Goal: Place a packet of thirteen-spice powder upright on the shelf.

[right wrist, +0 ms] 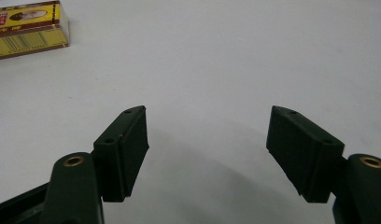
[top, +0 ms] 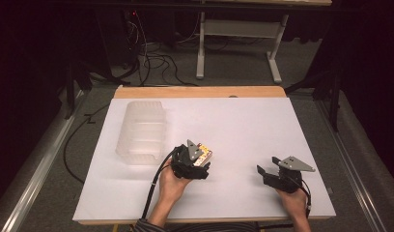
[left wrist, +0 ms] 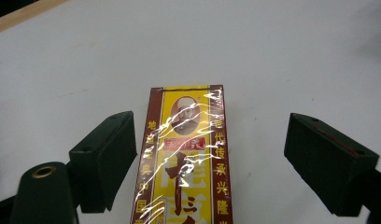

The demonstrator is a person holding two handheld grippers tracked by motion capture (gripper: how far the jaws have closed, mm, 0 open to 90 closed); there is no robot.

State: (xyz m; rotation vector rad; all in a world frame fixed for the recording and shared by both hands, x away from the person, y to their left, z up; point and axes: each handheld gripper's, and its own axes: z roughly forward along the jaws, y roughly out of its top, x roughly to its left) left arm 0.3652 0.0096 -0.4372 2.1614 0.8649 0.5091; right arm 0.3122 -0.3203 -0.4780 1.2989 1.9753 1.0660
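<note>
Nearest to us in the high view, two forearms come in over the near edge of the white table (top: 243,121), each hand carrying a black gripper. We see the left gripper (top: 197,157) a little left of the middle of the near half, its grey plate on top, sitting over a yellow and dark-red box (top: 204,155). In the left gripper view that box (left wrist: 186,154) lies flat on the white surface between the two black jaws, wrapped in shiny clear film, with a small portrait and printed characters on its top face. We see the jaws standing wide apart: the left one is close beside the box's edge, the right one stands well clear, and neither pad presses on it.

Toward the near right corner we find the right gripper (top: 262,171), well apart from the box. In the right gripper view its jaws also stand wide open over bare white surface with nothing between them, and the box (right wrist: 27,28) lies farther off at the upper left.

Left of the box, near the table's left edge, stands a translucent plastic bin (top: 142,133).
</note>
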